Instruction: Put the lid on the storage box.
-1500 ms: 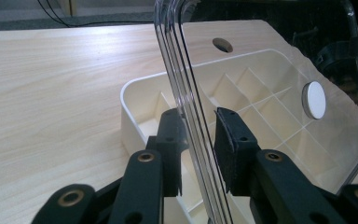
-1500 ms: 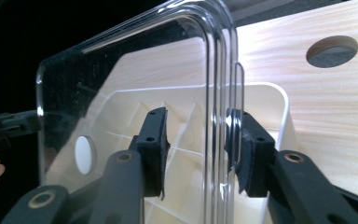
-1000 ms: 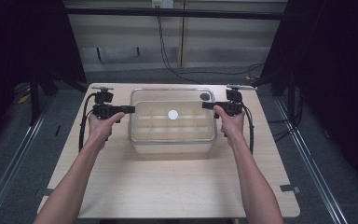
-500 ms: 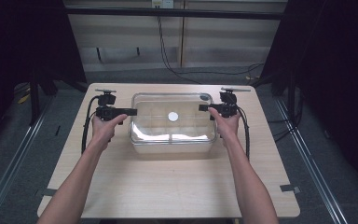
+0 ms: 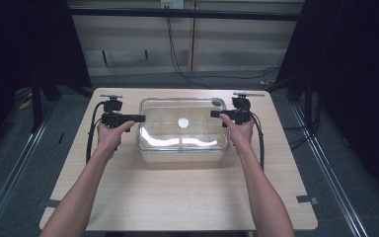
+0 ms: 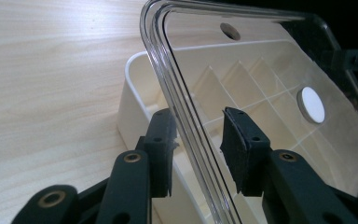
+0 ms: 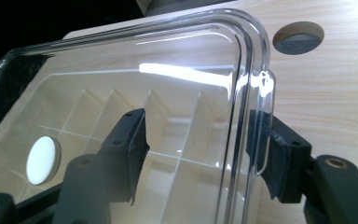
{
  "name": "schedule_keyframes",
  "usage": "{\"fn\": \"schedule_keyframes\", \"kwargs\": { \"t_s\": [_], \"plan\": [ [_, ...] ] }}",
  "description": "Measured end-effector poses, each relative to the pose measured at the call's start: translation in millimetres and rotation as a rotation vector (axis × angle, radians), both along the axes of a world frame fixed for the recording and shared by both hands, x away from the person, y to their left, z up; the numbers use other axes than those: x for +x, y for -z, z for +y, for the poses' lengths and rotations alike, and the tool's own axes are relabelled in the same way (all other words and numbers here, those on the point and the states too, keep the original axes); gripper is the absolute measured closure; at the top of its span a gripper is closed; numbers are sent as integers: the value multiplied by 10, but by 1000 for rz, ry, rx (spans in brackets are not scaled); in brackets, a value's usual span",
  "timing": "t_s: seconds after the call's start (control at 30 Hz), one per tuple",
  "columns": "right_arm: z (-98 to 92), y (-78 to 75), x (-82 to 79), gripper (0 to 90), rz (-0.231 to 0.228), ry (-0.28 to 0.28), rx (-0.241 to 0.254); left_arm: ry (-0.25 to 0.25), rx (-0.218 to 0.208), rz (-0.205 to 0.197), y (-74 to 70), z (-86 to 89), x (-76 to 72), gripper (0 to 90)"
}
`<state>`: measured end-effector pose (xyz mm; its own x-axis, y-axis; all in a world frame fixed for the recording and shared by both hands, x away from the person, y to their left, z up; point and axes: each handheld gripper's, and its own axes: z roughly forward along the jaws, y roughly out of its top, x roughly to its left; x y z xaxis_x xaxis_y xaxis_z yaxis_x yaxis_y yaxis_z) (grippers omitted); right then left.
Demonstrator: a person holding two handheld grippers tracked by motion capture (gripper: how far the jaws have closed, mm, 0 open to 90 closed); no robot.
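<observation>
now the clear rectangular plastic lid (image 5: 183,123) sits over the cream divided box (image 6: 135,100) mid-table, long axis running hand to hand. left gripper (image 5: 139,118) and right gripper (image 5: 214,114) each straddle a short end, jaws parted around the rim, equally near.

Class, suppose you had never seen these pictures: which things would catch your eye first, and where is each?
First, the clear plastic lid mid-table, with a gripper at each short end: the left gripper and right gripper, jaws either side of its rim. Then the white disc at its centre, and the cream divided tray beneath it.
</observation>
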<state>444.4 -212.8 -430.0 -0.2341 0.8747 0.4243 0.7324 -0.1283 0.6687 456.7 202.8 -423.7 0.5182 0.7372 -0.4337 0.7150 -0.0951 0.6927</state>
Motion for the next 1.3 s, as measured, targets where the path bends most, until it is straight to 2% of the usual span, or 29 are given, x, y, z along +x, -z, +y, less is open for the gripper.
{"fn": "schedule_keyframes", "kwargs": {
  "t_s": [0.07,0.1,0.17,0.23,0.43,0.57,0.67,0.87,0.9,0.97,1.07,1.1,1.2,1.23,1.3],
  "plan": [
    [8,8,3,367,0,1,-3,-20,-10,9,33,-8,0,642],
    [37,21,7,346,-2,1,-21,-16,-4,10,49,-11,2,627],
    [47,20,7,341,-7,2,-29,-16,-23,16,79,5,9,627],
    [65,21,2,332,-11,7,-40,-13,-24,15,87,8,13,625],
    [63,38,-14,331,-28,11,-35,0,-13,5,87,10,12,616],
    [78,38,-24,330,-35,18,-50,-2,-45,21,134,29,-2,616],
    [78,36,-23,329,-35,19,-56,3,-36,17,136,30,0,613],
    [80,60,-25,320,-21,7,-109,-2,-21,28,163,26,-8,600],
    [65,80,-34,304,-20,24,-108,4,-19,23,197,47,-15,636],
    [47,97,-33,301,-2,34,-95,4,-26,27,206,54,-19,632],
    [3,135,-19,296,8,11,-49,3,-17,25,197,53,-27,616],
    [-2,131,-17,288,7,6,-44,-2,-1,20,188,62,-20,603],
    [-8,124,-16,287,18,7,-36,-7,-7,27,189,62,-21,591],
    [-28,122,-16,287,13,4,-28,1,26,25,180,60,-34,559],
    [-44,106,-25,274,5,0,-31,2,32,18,173,58,-43,540]
  ]
}}
